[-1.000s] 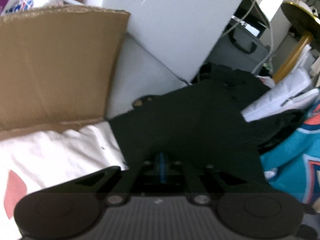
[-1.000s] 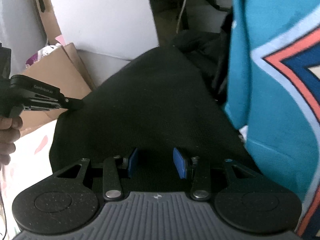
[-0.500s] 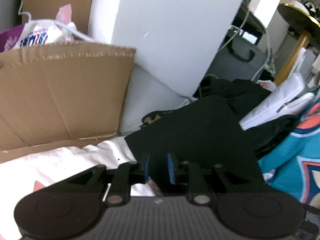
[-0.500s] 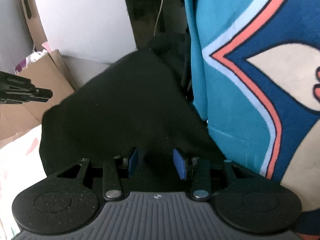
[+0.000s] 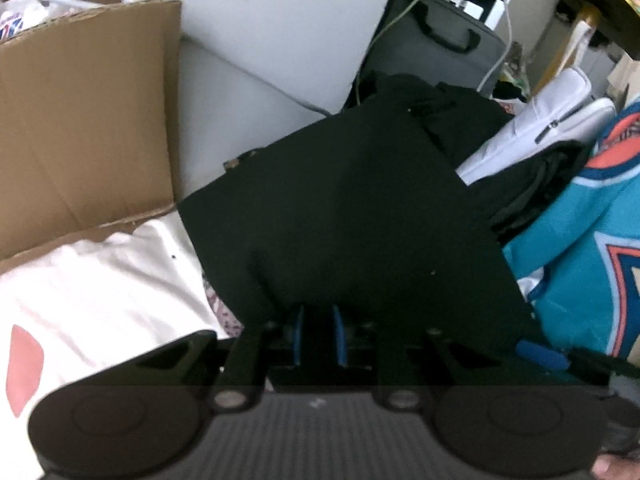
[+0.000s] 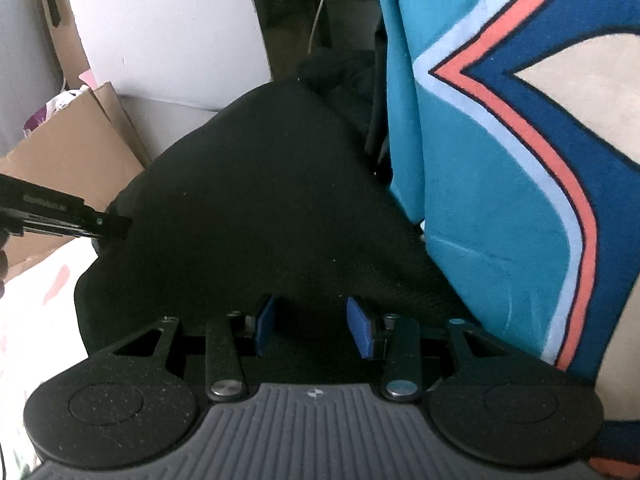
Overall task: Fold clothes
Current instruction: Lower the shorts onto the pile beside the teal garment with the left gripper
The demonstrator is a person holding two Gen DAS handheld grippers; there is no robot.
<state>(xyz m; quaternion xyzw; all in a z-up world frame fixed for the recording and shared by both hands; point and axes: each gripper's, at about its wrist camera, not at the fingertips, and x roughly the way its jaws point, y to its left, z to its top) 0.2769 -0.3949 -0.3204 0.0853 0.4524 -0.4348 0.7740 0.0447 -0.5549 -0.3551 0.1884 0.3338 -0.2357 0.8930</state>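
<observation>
Gripping a fold of the black garment [image 5: 352, 208], the left gripper [image 5: 318, 334] is clenched on it, while the right gripper [image 6: 314, 326] hovers with jaws spread over the same cloth beside a teal jersey [image 6: 500, 152].

A garment [image 5: 344, 216] lies spread in the middle, directly ahead of both grippers. The left gripper [image 5: 318, 334] sits at its near edge, at its left side; the right gripper [image 6: 316, 326] sits over its near edge further right. A cardboard box [image 5: 80, 128] stands to the left, with a sheet [image 5: 92, 292] lying in front of it. A jersey [image 6: 500, 160] hangs to the right. A panel [image 5: 272, 16] stands behind the garment, and a case [image 5: 436, 48] stands behind it to the right.
</observation>
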